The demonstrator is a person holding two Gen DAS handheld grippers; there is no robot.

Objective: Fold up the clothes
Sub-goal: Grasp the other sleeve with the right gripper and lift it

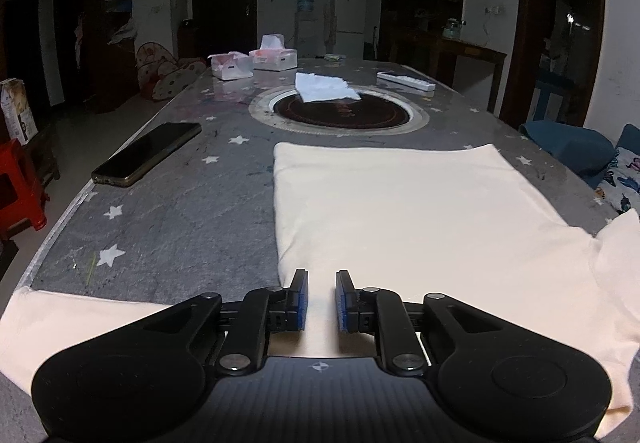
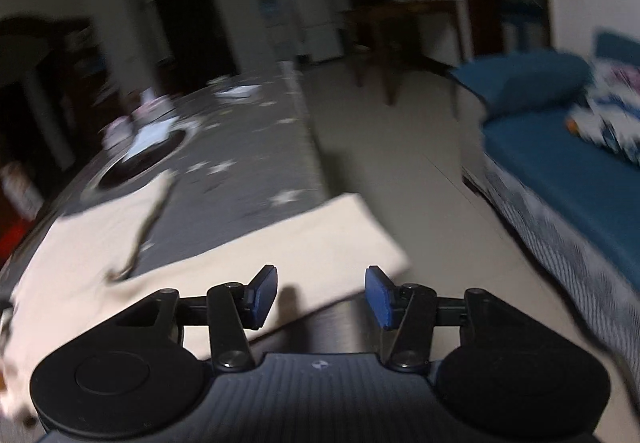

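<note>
A: Cream cotton, by the look of it: the garment (image 1: 400,211) lies spread on the grey star-print table (image 1: 192,211), stretching ahead of the left gripper (image 1: 322,301) and off to its right.

B: And the jaws there?

A: Parted by a narrow gap, blue pads (image 1: 303,299) facing each other, with cream cloth showing between and beneath them. Whether they touch it, I cannot tell. A sleeve (image 1: 72,323) spreads out to the left of that gripper.

B: What else sits ahead of it?

A: A dark phone (image 1: 148,153) ahead and to the left, well apart from the cloth. Farther on, a round inset burner (image 1: 340,111) with a white crumpled tissue (image 1: 324,87) on its far edge, then two tissue boxes (image 1: 256,61) and a white remote (image 1: 406,81).

B: The right gripper (image 2: 320,297)?

A: Jaws spread wide, holding nothing. That view is blurred. The other sleeve (image 2: 320,239) hangs over the table edge just ahead of its left finger; beyond the right finger are bare floor and a blue sofa (image 2: 560,147).
</note>
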